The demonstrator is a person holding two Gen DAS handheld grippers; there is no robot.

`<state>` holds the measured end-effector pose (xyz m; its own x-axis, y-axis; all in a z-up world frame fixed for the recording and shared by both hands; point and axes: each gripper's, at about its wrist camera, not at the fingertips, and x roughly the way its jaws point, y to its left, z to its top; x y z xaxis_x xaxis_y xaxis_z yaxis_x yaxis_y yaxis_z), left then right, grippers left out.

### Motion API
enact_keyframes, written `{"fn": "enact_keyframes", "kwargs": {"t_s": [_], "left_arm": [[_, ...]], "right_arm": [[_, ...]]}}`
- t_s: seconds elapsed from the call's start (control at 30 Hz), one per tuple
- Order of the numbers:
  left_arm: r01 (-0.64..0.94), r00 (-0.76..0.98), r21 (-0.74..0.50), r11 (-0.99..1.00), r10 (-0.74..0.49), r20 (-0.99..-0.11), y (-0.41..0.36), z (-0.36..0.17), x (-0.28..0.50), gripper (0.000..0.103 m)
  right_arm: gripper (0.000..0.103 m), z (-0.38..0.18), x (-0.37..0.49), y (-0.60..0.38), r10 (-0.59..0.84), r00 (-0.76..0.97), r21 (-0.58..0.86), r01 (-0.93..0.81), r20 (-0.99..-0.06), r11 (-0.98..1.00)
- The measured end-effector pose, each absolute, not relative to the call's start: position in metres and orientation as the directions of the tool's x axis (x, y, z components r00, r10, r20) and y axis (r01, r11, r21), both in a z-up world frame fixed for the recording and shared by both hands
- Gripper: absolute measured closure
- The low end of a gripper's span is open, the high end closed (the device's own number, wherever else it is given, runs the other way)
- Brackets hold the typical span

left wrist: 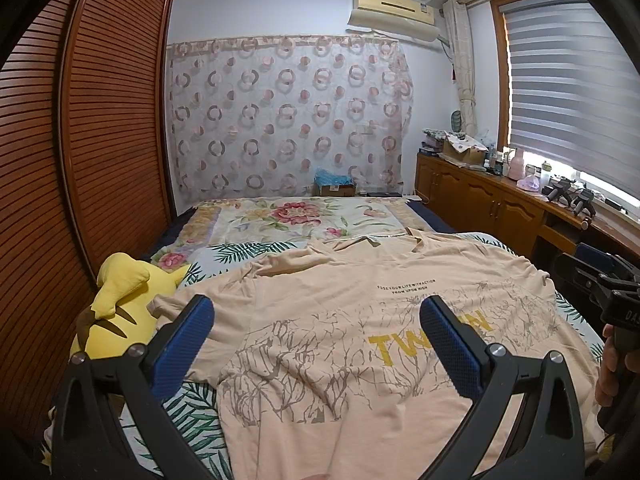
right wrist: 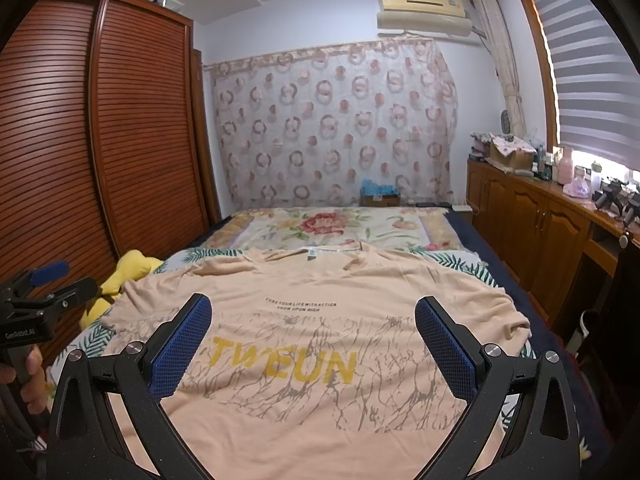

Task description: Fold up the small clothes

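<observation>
Presently, the T-shirt (right wrist: 304, 344) lies spread front-side up on the bed (right wrist: 448, 258), collar toward 12 o'clock and hem toward 6 o'clock in the right wrist view. Fabric colour: pale peach. Print: two small lines of dark text on the chest, a large yellow word below it, and a grey branching crack pattern across the lower half. The collar label shows as a white strip at the neckline. The sleeve at 9 o'clock is rumpled and partly folded over; the sleeve at 3 o'clock lies flatter, near the edge of the bed. Shallow wrinkles cross the body, more of them in the left wrist view near the hem.

Left gripper (left wrist: 316, 344): jaws spread wide, blue pads facing each other, nothing between them; it hovers above the shirt's lower left portion. Right gripper (right wrist: 312, 344): jaws likewise spread wide and holding nothing, centred over the printed word. Whether either touches the cloth cannot be told.

A yellow plush toy (left wrist: 120, 300) rests at 9 o'clock of the shirt, just beside the rumpled sleeve. A floral quilt (right wrist: 332, 226) covers the bed at 12 o'clock, beyond the collar. A louvred wooden wardrobe (right wrist: 100, 140) stands along the 9 o'clock side.
</observation>
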<state>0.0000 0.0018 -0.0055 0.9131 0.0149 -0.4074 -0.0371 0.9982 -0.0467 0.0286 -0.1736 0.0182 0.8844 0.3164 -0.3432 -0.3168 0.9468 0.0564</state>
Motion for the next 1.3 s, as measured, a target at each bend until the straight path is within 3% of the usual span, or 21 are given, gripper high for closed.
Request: {"fn": "enact_keyframes", "kwargs": {"t_s": [1.3], "left_arm": [[-0.041, 0.918, -0.023, 0.999, 0.029, -0.395, 0.0099, -0.0013, 0.0007, 0.000]], "right_arm": [[0.000, 0.0187, 0.0273, -0.1727, 0.317, 0.884, 0.058, -0.317, -0.343, 0.947]]}}
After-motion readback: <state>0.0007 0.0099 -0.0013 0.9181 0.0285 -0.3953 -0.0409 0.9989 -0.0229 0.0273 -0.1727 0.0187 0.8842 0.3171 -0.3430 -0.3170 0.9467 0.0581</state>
